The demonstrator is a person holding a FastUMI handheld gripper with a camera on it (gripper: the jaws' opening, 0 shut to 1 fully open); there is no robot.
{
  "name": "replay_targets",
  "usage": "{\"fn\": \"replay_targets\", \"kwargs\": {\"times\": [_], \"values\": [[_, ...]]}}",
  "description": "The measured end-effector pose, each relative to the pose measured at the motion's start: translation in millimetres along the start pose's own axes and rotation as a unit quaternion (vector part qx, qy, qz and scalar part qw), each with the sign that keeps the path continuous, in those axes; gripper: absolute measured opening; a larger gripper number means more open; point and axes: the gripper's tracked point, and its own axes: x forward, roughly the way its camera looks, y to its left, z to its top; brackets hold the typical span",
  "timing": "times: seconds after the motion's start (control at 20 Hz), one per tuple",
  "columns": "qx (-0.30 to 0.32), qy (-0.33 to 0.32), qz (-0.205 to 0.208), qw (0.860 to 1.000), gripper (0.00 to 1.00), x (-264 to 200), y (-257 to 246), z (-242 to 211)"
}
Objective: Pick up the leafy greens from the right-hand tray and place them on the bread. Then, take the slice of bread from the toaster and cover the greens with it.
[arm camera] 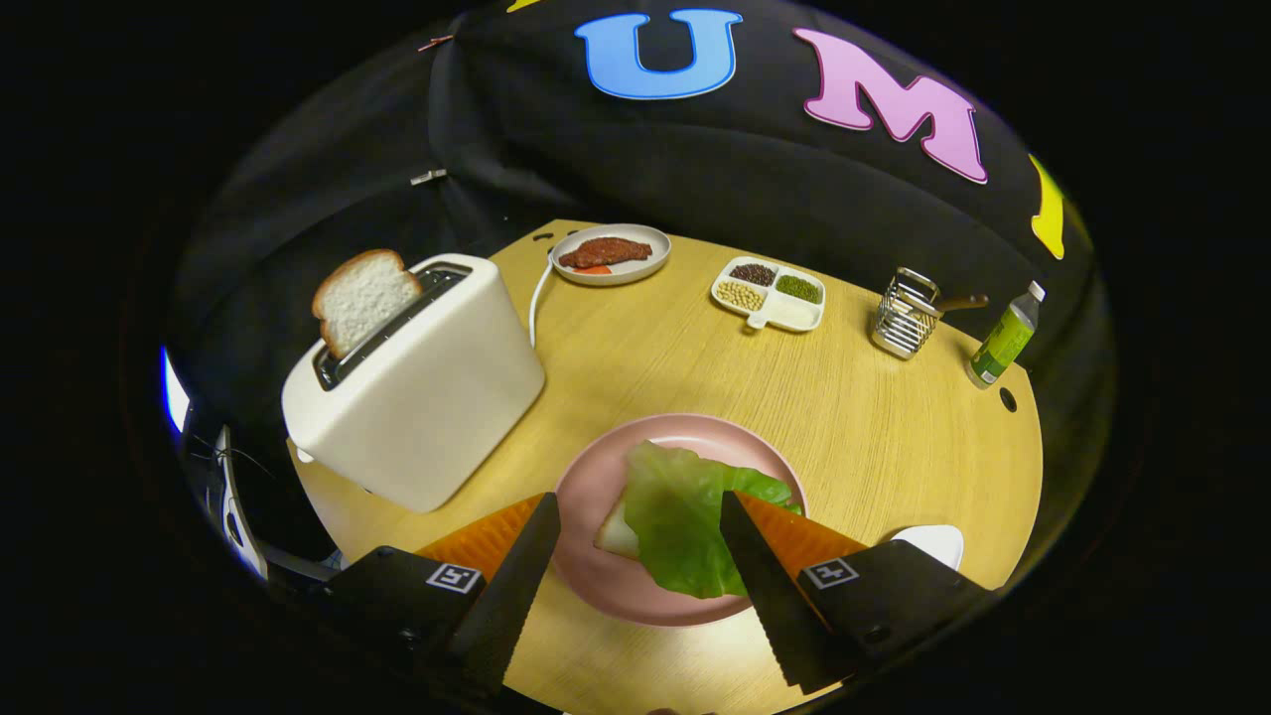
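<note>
The crinkled green lettuce leaf [683,521] lies draped over a white bread slice [618,537] on the round pink plate [596,477], between the fingers. The gripper [640,508] hangs above them, spread wide and holding nothing. Far left, a second slice of white bread [362,298] stands in the cream toaster [422,382] on the wooden table [874,417]. I judge the risk ahead is a weak pinch on that slice, which could crumble it or tip the toaster.
</note>
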Motion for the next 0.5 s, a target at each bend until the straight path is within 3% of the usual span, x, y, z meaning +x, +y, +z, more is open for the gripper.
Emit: {"fn": "replay_targets", "kwargs": {"times": [0.5], "values": [[-0.025,-0.113,0.076,0.990,1.00,-59,98,98]]}}
